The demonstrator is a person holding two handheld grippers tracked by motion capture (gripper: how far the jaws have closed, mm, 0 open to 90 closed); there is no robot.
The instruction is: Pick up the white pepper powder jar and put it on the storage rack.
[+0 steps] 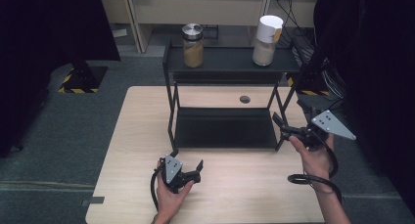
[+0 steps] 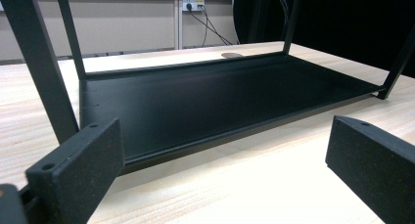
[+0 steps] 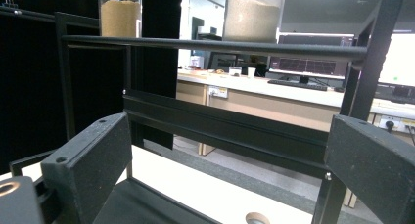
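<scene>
- The work in hand looks like fetching a jar off the black two-tier rack (image 1: 222, 62) that stands on the wooden bench (image 1: 132, 136).
- Two jars stand upright on the rack's top shelf, well apart: a glass jar with a metal lid (image 1: 193, 45), filled with tan grains, toward the left end, and a jar with a white lid (image 1: 267, 40), holding paler contents, toward the right end.
- The lower shelf (image 2: 210, 101) of the rack lies bare.
- The left claw (image 1: 195, 172) rests low over the bench in front of the rack's near left leg, jaws spread wide and holding nothing; the left gripper view looks flat across the lower shelf.
- The right claw (image 1: 280, 126) is raised beside the rack's right end, jaws also parted and empty. The right gripper view looks up at the top shelf's rail, with both jars' bases showing above it.
- The relation that matters: both jars sit above and beyond either claw, long axes vertical. The right claw is nearer the white-lidded jar, which lies up and forward of it; the left claw is farther from both jars and well below them.
- My judgement: the right claw must rise clear of the top rail, then close in level on the jar's side, since an upright jar tips easily when pushed high.
</scene>
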